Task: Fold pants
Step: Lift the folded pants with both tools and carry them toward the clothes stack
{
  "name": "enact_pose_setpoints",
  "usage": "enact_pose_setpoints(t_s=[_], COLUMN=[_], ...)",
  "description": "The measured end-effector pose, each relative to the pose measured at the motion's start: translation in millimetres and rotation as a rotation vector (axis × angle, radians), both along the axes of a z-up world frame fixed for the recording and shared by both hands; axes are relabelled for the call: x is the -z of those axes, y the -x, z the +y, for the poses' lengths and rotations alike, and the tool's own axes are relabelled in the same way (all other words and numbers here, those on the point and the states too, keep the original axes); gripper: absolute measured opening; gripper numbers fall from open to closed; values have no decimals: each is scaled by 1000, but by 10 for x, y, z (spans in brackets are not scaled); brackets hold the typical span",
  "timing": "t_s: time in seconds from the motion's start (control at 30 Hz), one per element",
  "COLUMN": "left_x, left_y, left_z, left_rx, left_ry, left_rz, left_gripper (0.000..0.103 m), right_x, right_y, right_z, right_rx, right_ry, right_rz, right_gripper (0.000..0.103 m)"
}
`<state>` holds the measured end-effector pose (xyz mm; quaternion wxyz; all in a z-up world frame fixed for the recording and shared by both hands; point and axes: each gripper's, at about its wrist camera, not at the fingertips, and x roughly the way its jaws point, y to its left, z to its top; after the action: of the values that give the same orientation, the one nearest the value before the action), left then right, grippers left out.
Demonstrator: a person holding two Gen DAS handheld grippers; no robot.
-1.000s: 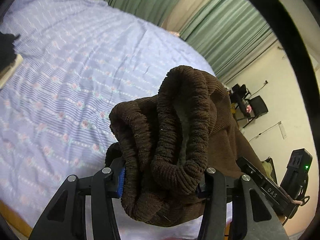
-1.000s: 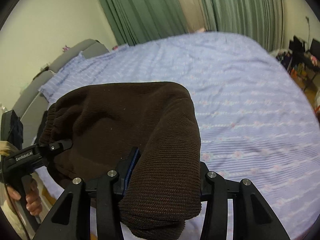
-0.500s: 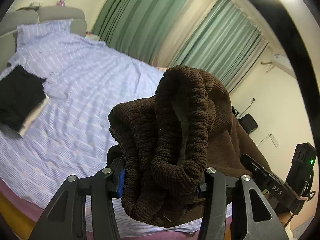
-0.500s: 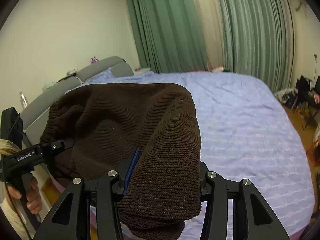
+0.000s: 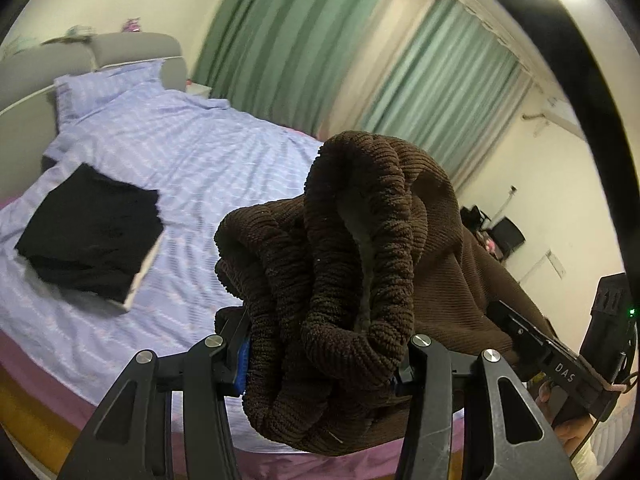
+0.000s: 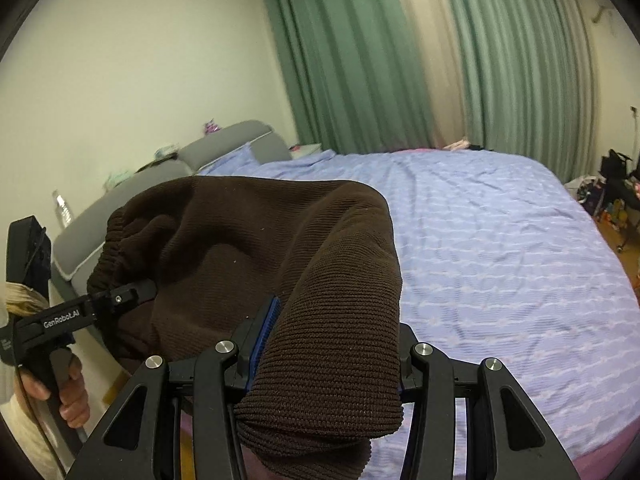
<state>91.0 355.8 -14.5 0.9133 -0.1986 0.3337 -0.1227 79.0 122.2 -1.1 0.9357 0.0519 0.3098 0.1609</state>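
Observation:
Brown ribbed pants hang in the air between both grippers, above the near edge of the bed. My left gripper is shut on the bunched elastic waistband, which bulges up between its fingers. My right gripper is shut on a thick fold of the same brown pants, which drape left toward the other gripper, held by a hand. In the left wrist view the right gripper's side shows at the lower right, under the cloth.
A wide bed with a lilac striped sheet lies ahead and below. A folded black garment rests on it near the pillow and grey headboard. Green curtains hang behind; clutter and dark chairs stand at the right.
Both grippers have risen and pulled back from the bed with the pants still held. The curtains, headboard and folded black garment have come into view; the grips look unchanged.

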Motion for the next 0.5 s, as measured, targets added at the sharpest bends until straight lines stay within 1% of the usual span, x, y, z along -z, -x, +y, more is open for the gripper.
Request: enact_pose_setpoints(t_s=[0.2,0.3,0.47,0.5], left_x=[21,20,74,80], left_y=[106,143,161,162], left_z=[195,332,770,938], left_rx=[-95,-135,-198,-201], left_ry=[2,-2,23,28], left_rz=[25,7,-8,-11], left_gripper=[48,48,48,48], right_x=[40,51,18,2], right_y=[-158,-243,-370,-393], right_z=[308,467,827,897], right_rx=[-88,-134,-199,-207], right_ry=[-6,-20,-9,-9], right_rz=[2,6,-13,-17], right_gripper=[46,46,46,46])
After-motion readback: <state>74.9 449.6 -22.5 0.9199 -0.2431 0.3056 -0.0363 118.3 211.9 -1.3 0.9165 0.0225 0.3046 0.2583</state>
